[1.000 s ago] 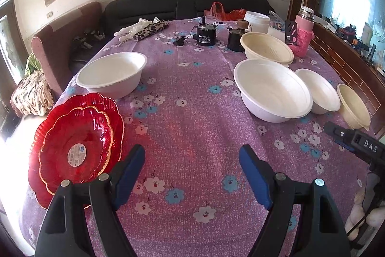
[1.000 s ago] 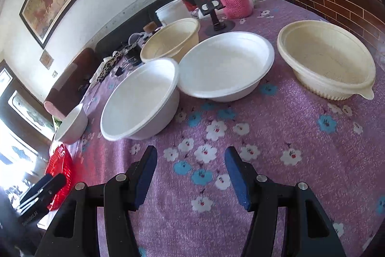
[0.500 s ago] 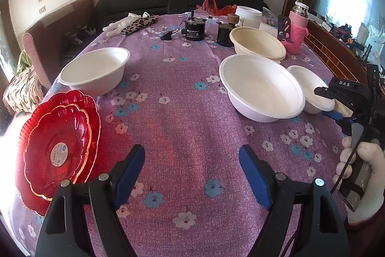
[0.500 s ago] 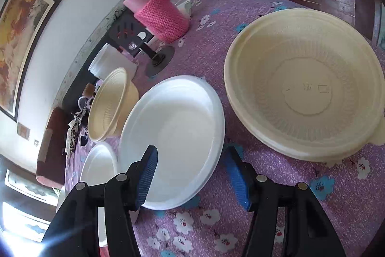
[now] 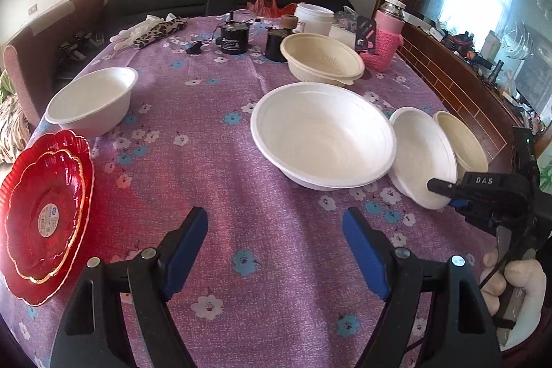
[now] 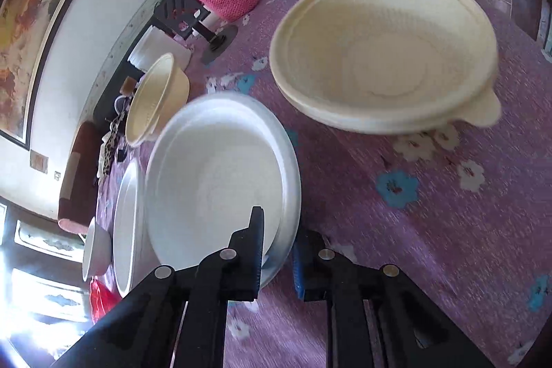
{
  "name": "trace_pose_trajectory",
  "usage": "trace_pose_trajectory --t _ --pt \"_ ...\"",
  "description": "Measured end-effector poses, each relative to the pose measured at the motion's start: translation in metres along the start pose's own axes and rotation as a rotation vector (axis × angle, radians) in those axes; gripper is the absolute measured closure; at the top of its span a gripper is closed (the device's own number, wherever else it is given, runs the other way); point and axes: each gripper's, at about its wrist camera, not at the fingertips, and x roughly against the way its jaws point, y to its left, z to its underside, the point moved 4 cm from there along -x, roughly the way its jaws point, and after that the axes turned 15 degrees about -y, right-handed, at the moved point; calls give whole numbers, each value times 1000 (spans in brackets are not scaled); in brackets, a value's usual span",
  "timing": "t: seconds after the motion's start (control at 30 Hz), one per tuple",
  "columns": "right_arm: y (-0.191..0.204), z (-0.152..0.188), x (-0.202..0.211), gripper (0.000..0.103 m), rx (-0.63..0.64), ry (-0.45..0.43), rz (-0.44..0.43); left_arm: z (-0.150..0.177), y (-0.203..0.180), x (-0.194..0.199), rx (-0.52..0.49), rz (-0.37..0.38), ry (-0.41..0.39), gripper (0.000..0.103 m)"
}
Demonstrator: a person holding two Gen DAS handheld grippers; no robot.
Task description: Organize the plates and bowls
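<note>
My right gripper (image 6: 278, 250) is shut on the near rim of a small white bowl (image 6: 220, 181), which is tipped up; it also shows in the left wrist view (image 5: 422, 154), with the right gripper (image 5: 448, 192) at its edge. A cream bowl (image 6: 383, 47) sits just right of it. A large white bowl (image 5: 322, 133) stands mid-table, another cream bowl (image 5: 321, 61) behind it, a white bowl (image 5: 91, 99) at left. Two stacked red plates (image 5: 45, 212) lie at the near left. My left gripper (image 5: 276, 244) is open and empty above the cloth.
At the table's far end stand a pink-sleeved flask (image 5: 384, 37), a white tub (image 5: 315, 18), two black jars (image 5: 234, 38) and a leopard-print cloth (image 5: 158, 30). A dark sofa lies beyond. A brick-pattern ledge (image 5: 459, 85) runs along the right.
My right gripper moved forward onto the small white bowl and closed on its rim, tipping it up. My left gripper drifted slightly and stayed open.
</note>
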Motion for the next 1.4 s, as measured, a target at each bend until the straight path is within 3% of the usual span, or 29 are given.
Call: trace_pose_trajectory --t 0.33,0.77,0.97,1.0,1.03,1.07,1.17,1.23,1.3,1.4 --pt "-29 31 48 88 160 147 -32 10 -57 -25 41 205 92 24" --pt "-31 25 45 83 229 76 -2 14 -121 -82 -61 200 147 24" --pt "-30 21 45 70 239 39 7 15 -125 -94 -80 168 151 24" --pt "-30 21 46 69 243 33 9 17 -126 -96 -84 167 156 27" --pt "-30 21 46 69 244 27 9 18 -127 -96 -89 165 161 41" --pt "-30 21 45 69 247 24 9 21 -128 -98 -100 162 174 64" --pt "-28 22 45 69 246 13 -6 26 -136 -95 -93 206 192 90" --pt "-27 22 46 72 252 13 0 25 -141 -87 -115 200 172 90" --pt "-23 25 47 82 267 17 -6 23 -142 -76 -126 197 147 91" --pt "-18 28 53 83 286 2 -10 19 -138 -60 -111 205 129 91"
